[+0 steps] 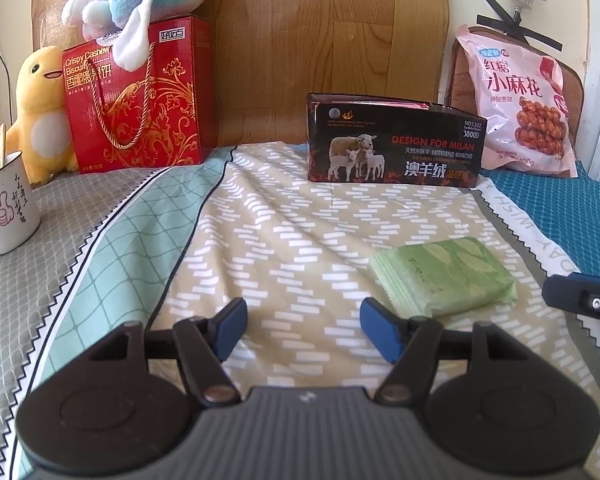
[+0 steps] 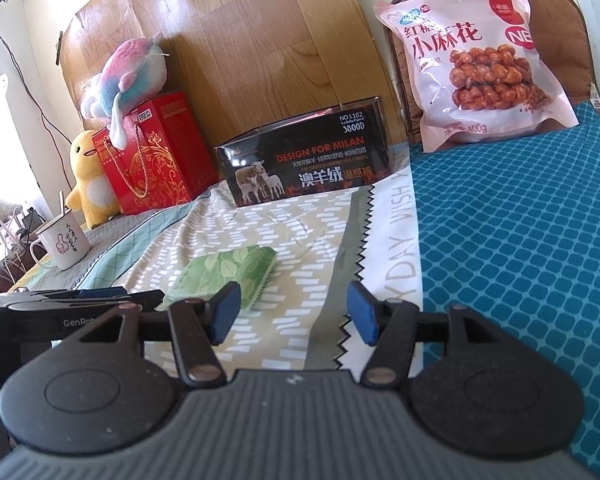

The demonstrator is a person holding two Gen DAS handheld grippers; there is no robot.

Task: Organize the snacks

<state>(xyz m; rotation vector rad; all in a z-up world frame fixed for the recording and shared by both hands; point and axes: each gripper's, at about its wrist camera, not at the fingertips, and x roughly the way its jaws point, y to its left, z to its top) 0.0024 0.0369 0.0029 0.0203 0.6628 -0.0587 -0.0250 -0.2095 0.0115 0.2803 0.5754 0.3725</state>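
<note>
Green snack packet (image 1: pixel 444 280) flat on patterned cloth (image 1: pixel 284 240), held by neither gripper.

Located just ahead and right of left gripper (image 1: pixel 303 330), ahead and left of right gripper (image 2: pixel 294 312); both sets of jaws apart, nothing between them. Farther ahead: open black box (image 1: pixel 392 144) standing upright. Beyond right: pink snack bag (image 2: pixel 476 68), leaning. Far left: red gift box (image 1: pixel 136 100), white mug (image 1: pixel 8 208).
</note>
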